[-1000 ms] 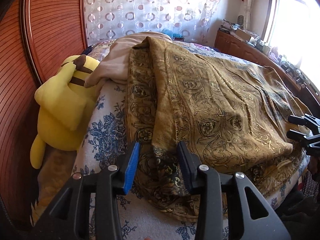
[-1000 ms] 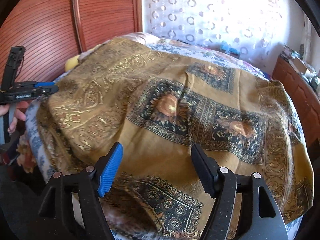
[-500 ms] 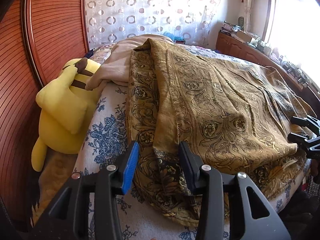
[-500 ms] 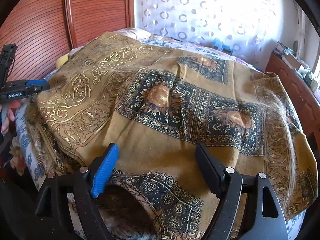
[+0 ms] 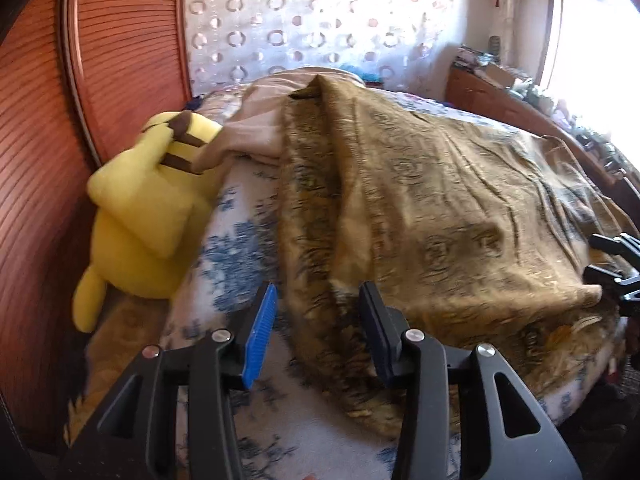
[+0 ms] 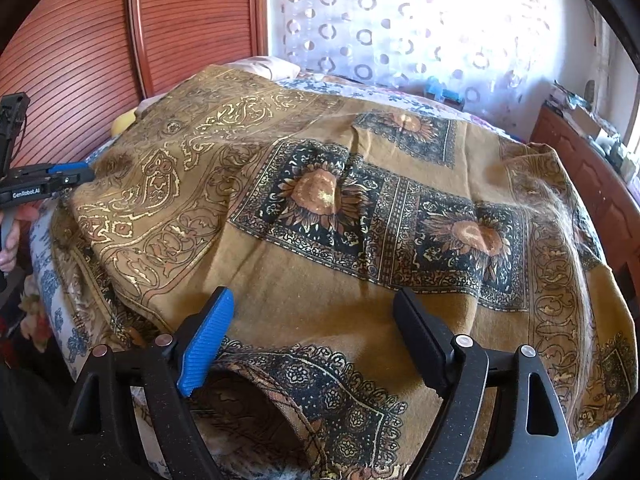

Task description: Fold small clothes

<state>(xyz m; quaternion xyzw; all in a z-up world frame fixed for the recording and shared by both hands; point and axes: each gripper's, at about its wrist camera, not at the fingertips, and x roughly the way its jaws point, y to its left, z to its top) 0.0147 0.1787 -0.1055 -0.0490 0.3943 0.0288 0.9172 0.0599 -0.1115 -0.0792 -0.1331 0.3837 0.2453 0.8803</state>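
Heads up: your left tool (image 5: pixel 318 330) is half open over the near-left corner of the gold cloth (image 6: pixel 320 208) spread across the bed (image 5: pixel 236 252); your right tool (image 6: pixel 314 340) gapes wide, holding nothing. Grab only the top layer and the fold skews.

- Daylight poured in from a window (image 5: pixel 592 36) at the upper right of the left wrist view, blown out to white glare.
- The curtain (image 6: pixel 420 24) glowed, backlit, in the right wrist view.
- The left wrist picture was smeared with motion blur, and the cloth (image 5: pixel 440 208) pattern was soft.
- The right wrist picture was sharp.
- Fisheye bending curved the edges, and the corners were dark.
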